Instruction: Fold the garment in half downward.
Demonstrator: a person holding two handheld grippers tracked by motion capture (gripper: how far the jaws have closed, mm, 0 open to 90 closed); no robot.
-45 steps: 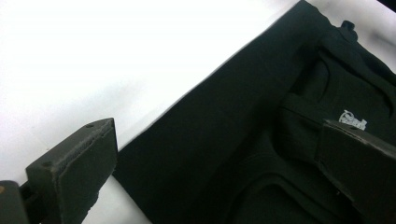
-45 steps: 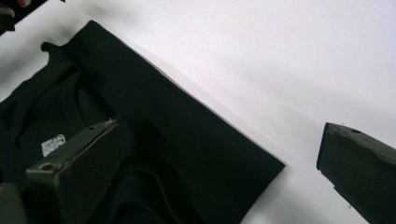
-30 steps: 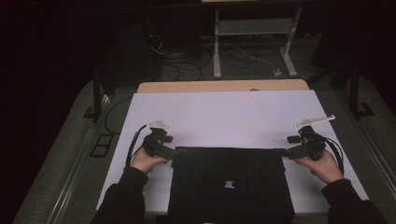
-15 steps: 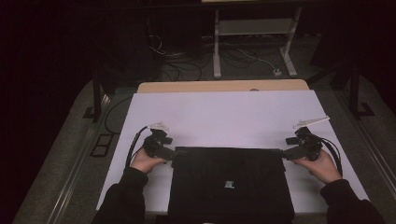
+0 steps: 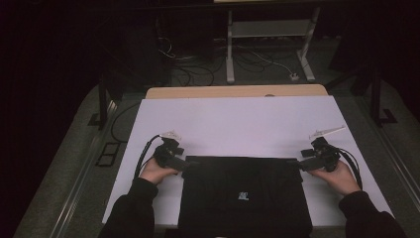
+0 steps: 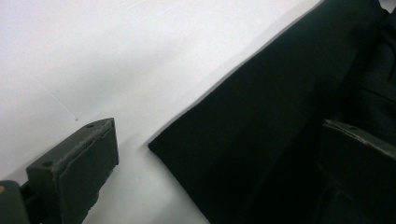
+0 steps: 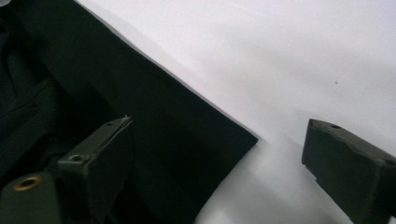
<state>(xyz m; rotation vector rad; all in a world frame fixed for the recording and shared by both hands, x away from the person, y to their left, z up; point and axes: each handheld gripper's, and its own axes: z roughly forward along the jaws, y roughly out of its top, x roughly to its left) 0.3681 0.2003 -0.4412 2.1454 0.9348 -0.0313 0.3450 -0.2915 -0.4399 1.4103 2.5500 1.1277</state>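
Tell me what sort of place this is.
Probably a lab or recording workspace, not a home: a white-covered table holding one black garment, loose cables on the floor behind, a metal stand, and dark surroundings.

high view: fixed above the near side, looking forward and down over the whole white table, far off; left gripper view: riding low, close, looking along its jaws at the far-left corner of the black garment; right gripper view: likewise close at the far-right corner; shared by all three: garment and white surface.
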